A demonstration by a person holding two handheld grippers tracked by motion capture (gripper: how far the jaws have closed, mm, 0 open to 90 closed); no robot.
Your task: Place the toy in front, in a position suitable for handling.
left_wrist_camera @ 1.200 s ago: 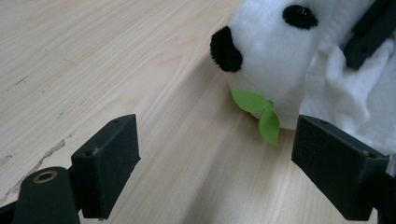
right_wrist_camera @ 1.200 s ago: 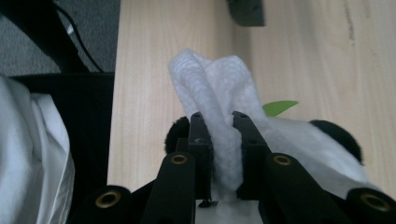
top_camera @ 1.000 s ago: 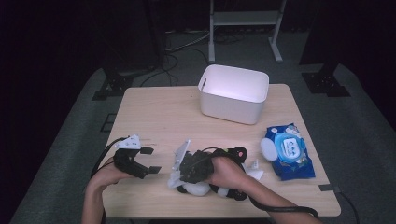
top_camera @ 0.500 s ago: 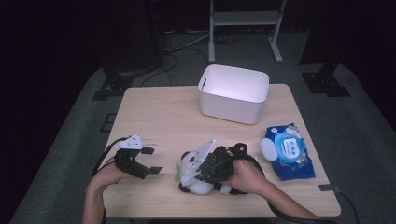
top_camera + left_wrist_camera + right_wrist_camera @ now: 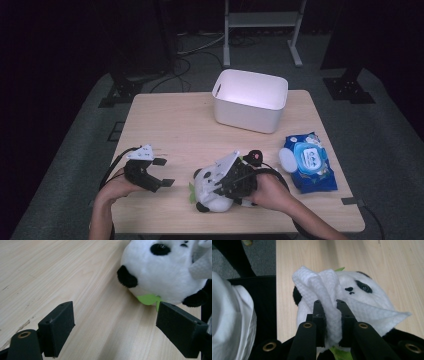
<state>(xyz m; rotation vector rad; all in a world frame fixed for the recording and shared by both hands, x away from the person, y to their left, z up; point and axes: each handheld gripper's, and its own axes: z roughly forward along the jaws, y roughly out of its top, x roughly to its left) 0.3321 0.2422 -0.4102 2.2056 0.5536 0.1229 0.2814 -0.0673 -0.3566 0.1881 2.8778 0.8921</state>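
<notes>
Your right gripper (image 5: 329,302) is clenched on a white wipe (image 5: 324,287), pressing it on the panda (image 5: 362,295); your left gripper (image 5: 115,325) is released, and the white bin (image 5: 250,100) sits well beyond both.

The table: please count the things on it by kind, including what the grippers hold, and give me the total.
Panda plush toy: 1
White wipe, pinched in the right gripper: 1
White bin: 1
Blue wet-wipe pack: 1
Small round white lid beside the pack: 1
Total: 5
The left gripper is open and holds nothing.
</notes>
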